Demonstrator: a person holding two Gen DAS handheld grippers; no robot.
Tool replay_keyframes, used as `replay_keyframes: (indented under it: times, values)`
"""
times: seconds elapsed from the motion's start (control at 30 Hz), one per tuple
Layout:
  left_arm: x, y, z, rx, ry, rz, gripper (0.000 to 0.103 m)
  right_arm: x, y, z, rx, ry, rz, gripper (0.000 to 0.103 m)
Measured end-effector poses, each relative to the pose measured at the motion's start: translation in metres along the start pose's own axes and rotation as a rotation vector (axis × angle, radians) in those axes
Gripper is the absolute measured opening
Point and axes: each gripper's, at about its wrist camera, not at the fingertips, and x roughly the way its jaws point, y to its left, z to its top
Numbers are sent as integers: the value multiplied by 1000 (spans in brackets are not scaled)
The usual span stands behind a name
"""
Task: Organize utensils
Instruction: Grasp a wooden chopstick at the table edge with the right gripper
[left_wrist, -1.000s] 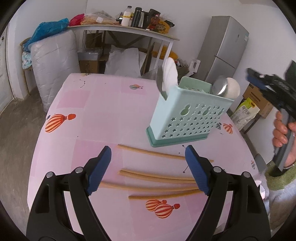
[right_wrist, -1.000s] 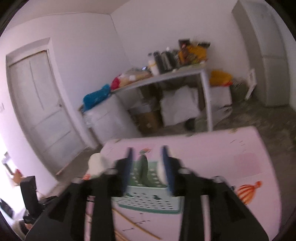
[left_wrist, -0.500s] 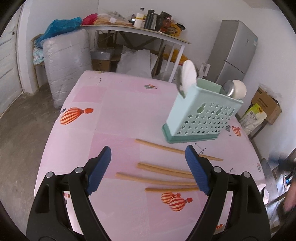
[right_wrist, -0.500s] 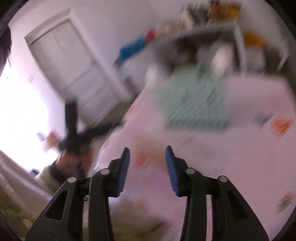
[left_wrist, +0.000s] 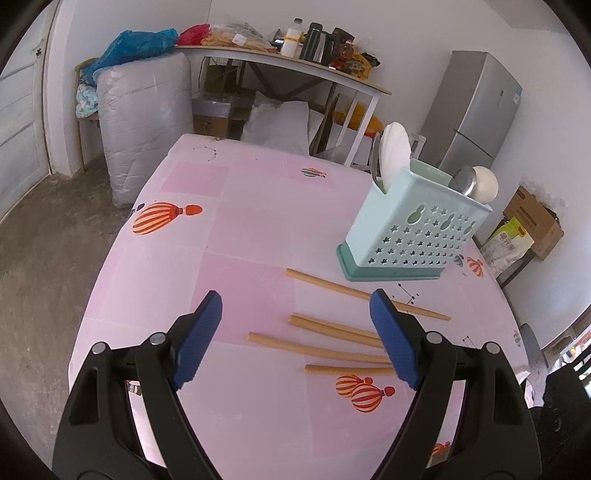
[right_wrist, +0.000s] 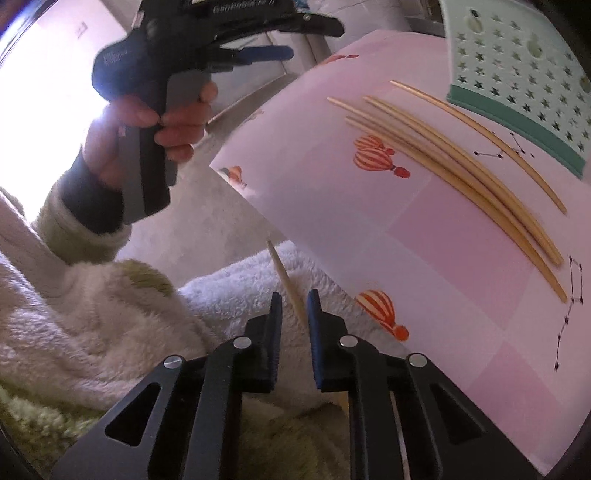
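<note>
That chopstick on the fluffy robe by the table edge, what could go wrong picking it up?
1. The right tongs are closing around the chopstick near one end, so it may pivot or slip out.
2. The pads could snag the fleece robe beneath it.

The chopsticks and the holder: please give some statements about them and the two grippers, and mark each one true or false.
1. Four chopsticks lie on the pink table. True.
2. The utensil holder lies tipped on its side. False: it stands upright on its green base.
3. The left gripper is open and holds nothing. True.
4. A single chopstick lies between the right gripper pads, over the white fleece. True; the jaws are closing.
5. The holder is empty. False: spoons stick out of it.
</note>
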Motion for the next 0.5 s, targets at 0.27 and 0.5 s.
replay_keyframes:
  times: [0.27, 0.5]
  values:
    - [-4, 1, -1, 0, -6, -9, 78, 14, 7, 8, -79, 51, -48, 13]
    - [-3, 0, -1, -3, -5, -11, 78, 18, 20, 10, -147, 63, -96, 12]
